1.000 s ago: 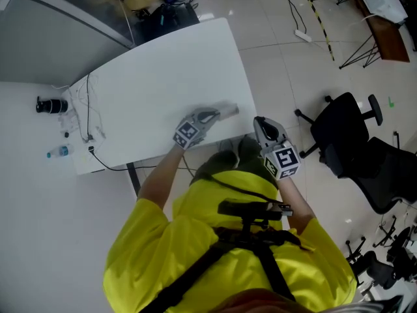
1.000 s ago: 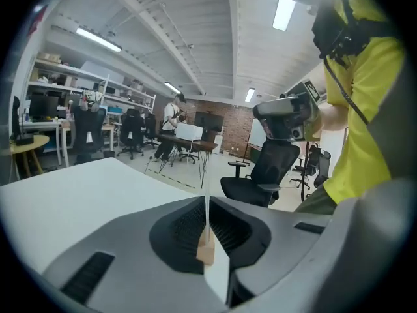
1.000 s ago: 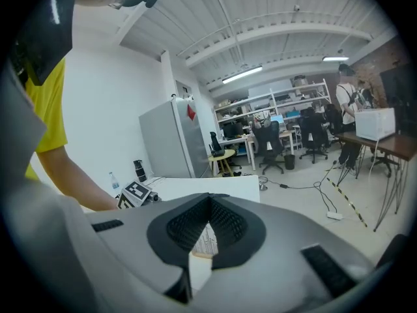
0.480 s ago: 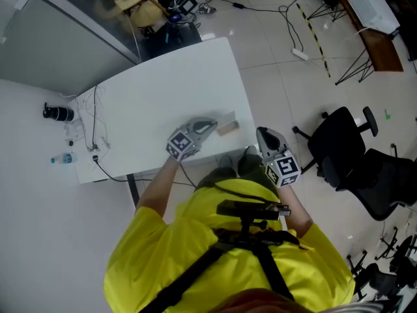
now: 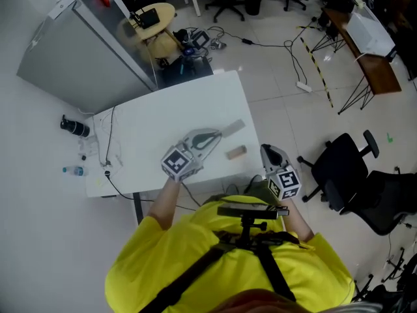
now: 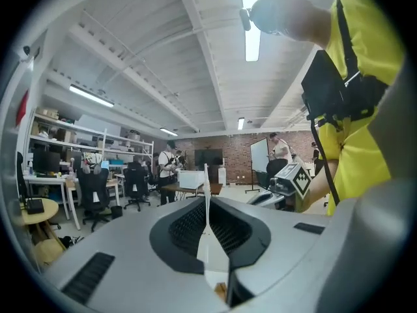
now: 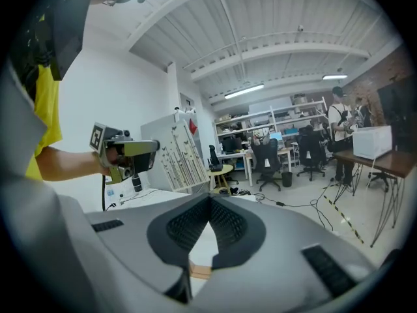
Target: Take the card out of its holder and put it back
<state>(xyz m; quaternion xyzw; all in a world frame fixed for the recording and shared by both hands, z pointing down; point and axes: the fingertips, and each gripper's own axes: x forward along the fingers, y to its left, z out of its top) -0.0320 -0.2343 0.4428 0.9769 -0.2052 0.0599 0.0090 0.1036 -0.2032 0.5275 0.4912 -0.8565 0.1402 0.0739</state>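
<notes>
The left gripper (image 5: pixel 212 136) has its jaws clamped on a thin pale flat card (image 5: pixel 233 128), the right gripper (image 5: pixel 266 150) is pressed together and empty by the white rectangular table's (image 5: pixel 156 119) near right corner, black swivel chairs (image 5: pixel 339 168) stand on the tiled floor, and the card juts lengthwise past the jaws, apart from the small wooden block holder (image 5: pixel 236 152).

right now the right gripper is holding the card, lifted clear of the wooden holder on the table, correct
Wrong gripper: the left gripper holds the card, as the left gripper view shows. It is lifted clear of the wooden holder on the table.
</notes>
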